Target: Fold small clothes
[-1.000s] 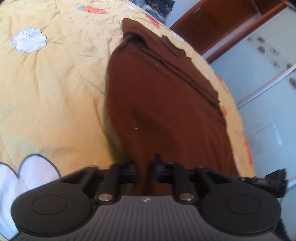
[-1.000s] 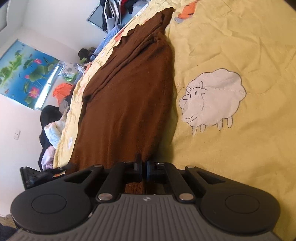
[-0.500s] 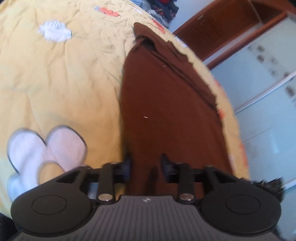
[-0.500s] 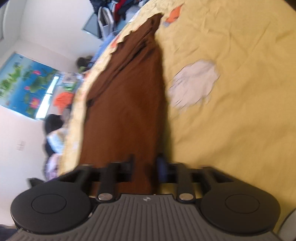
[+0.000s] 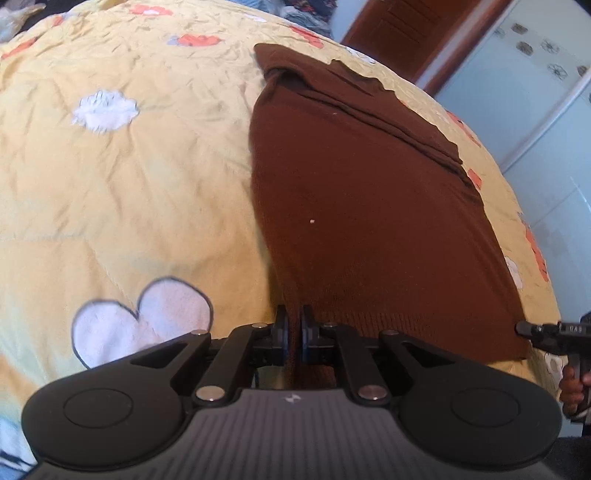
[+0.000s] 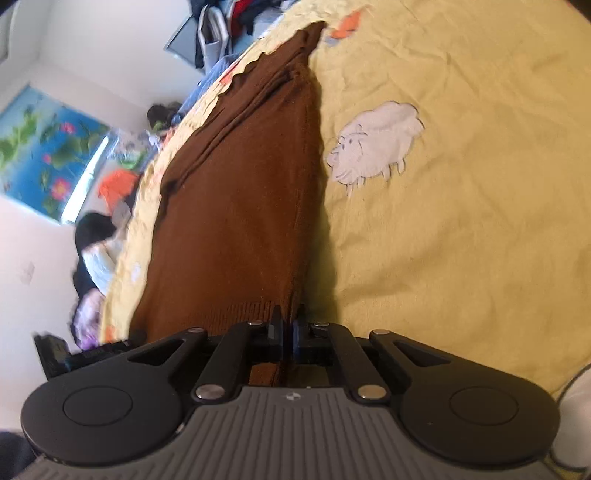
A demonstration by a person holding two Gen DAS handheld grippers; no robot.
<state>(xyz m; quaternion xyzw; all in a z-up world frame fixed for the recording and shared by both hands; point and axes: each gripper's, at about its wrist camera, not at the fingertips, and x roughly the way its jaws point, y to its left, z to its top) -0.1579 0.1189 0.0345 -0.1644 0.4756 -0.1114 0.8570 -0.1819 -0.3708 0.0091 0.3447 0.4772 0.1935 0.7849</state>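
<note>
Left gripper: jaws closing, pinching the near hem of the brown sweater at its left corner. Right gripper: jaws closing on the hem's right corner. Sweater lies lengthwise on the yellow bedspread, running away; heart patch near left, sheep patch right, clothes pile beyond.
</note>
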